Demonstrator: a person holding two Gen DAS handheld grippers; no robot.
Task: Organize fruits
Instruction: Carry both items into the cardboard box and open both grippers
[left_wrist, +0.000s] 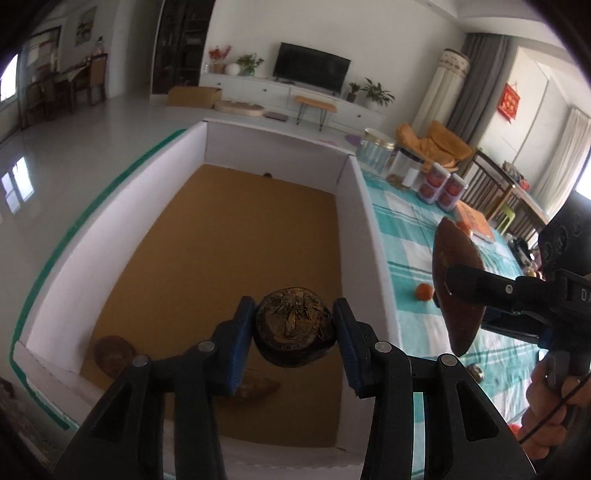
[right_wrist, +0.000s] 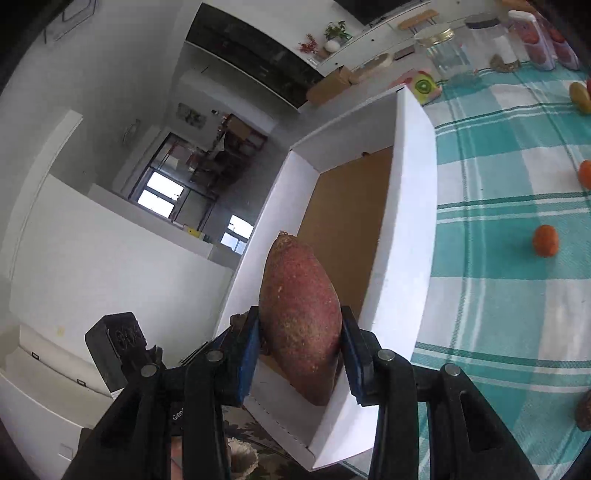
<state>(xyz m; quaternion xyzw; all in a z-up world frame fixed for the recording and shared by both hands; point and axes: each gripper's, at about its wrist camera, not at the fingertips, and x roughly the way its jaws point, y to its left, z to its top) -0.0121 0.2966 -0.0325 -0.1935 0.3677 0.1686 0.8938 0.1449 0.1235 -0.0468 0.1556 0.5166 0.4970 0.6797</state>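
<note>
Over white box (left_wrist: 365, 229), L fingers (left_wrist: 240, 332) clamp dark round fruit (left_wrist: 294, 326), R fingers (right_wrist: 255, 347) clamp sweet potato (right_wrist: 301, 317)

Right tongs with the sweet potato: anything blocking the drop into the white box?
Nothing visible. The sweet potato hangs by the white box near wall; the brown floor beyond lies bare. Left tongs hold a dark round fruit over the box.

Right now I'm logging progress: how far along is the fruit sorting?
Partly done. Two brown items already lie in the white box. In hand: the left claw grips a dark round fruit above the box, and the right claw grips a sweet potato. Left: small orange fruits on the checked tablecloth.
</note>
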